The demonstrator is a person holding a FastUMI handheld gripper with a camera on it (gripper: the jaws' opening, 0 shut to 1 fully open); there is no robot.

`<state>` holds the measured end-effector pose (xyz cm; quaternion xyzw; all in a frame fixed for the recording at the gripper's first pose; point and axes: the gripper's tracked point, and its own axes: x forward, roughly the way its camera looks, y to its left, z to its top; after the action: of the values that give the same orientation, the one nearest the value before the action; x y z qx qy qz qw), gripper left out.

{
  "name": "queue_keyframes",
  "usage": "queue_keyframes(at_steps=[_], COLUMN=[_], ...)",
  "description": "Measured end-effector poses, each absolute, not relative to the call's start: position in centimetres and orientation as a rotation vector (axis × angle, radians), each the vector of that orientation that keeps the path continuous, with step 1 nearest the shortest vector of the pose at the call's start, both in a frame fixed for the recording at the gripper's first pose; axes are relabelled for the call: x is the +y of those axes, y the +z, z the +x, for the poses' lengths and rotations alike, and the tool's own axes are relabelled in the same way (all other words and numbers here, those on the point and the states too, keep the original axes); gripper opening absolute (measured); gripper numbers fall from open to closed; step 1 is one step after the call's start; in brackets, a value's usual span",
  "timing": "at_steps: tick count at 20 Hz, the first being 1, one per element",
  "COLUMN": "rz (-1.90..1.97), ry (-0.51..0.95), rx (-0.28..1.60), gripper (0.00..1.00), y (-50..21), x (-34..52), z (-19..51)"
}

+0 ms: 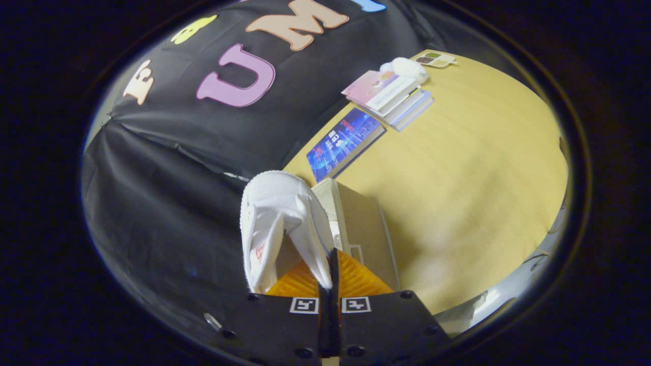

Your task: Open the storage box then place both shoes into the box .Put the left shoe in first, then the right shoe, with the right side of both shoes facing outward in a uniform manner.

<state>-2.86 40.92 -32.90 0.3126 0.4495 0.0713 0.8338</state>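
Note:
My gripper [329,277] is shut on a white shoe [277,223], its two fingers pinching the edge of the shoe's collar. The shoe hangs lifted, toe pointing away from the fingers, its opening and inner lining turned toward me. Just beyond and to the right of the shoe stands the beige storage box [363,229] on the yellow wooden table [473,193]. The shoe hides part of the box, and I cannot tell whether its lid is open.
Farther along the table lie a blue book [343,142], a stack of books [391,96] with a white fluffy thing [407,67] behind it, and a small card [434,59]. The booth's black cloth wall rises to the left.

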Motion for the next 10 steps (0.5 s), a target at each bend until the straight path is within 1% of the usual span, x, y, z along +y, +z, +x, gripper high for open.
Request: queue_keyframes(at_steps=[3, 7, 10], rz=[0.614, 0.49, 0.416], ry=[0.103, -0.002, -0.01], rx=[0.951, 0.937, 0.918], gripper=[0.03, 0.03, 0.03], y=[-33.9, -36.2, -36.8], x=[41.7, 41.1, 42.0], z=[-2.2, -1.0, -0.1])
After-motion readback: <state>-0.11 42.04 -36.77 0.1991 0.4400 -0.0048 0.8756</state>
